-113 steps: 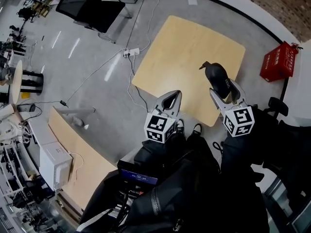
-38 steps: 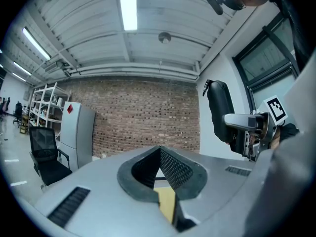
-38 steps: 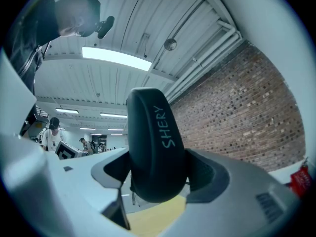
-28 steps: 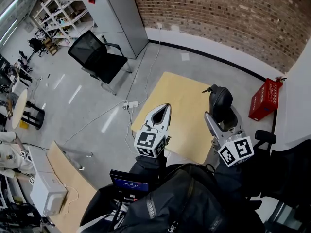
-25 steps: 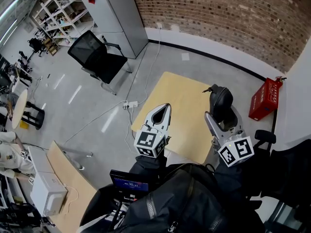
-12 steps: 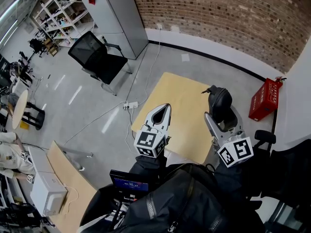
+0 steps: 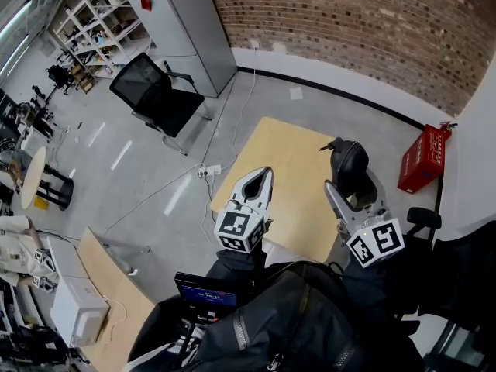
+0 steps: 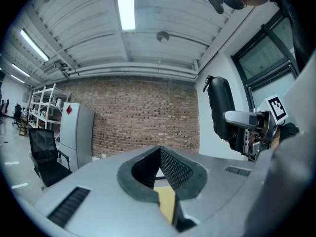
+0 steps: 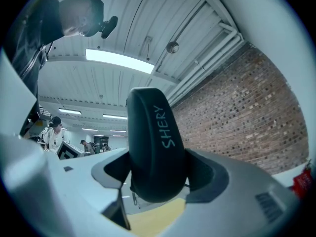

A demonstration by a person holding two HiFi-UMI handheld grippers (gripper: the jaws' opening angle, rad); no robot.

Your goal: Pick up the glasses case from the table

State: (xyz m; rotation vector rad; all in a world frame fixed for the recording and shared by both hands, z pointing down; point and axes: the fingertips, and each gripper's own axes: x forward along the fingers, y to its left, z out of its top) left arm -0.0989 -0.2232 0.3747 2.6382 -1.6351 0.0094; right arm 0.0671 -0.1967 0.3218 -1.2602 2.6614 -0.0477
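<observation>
Right now my right gripper (image 7: 353, 184) has its fingers (image 9: 210, 177) pinching the glasses case (image 9: 155, 142) by its lower end, one finger on each side. The case is black, smooth and rounded like a long pebble. Pale letters reading "SHERY" run up its side, and a small zipper pull hangs at its bottom edge. It points up past the fingertips, with ceiling and brick wall behind it. In the head view the case sits over the wooden counter's (image 7: 283, 157) 3 o'clock edge, and a small dark tab sticks out at the case's 10 o'clock. From my left gripper's view the case shows at 2 o'clock, held in the air. My left gripper (image 7: 260, 178) is at the counter's 6 o'clock edge, with its fingers pressed together at the tips and nothing between them.
</observation>
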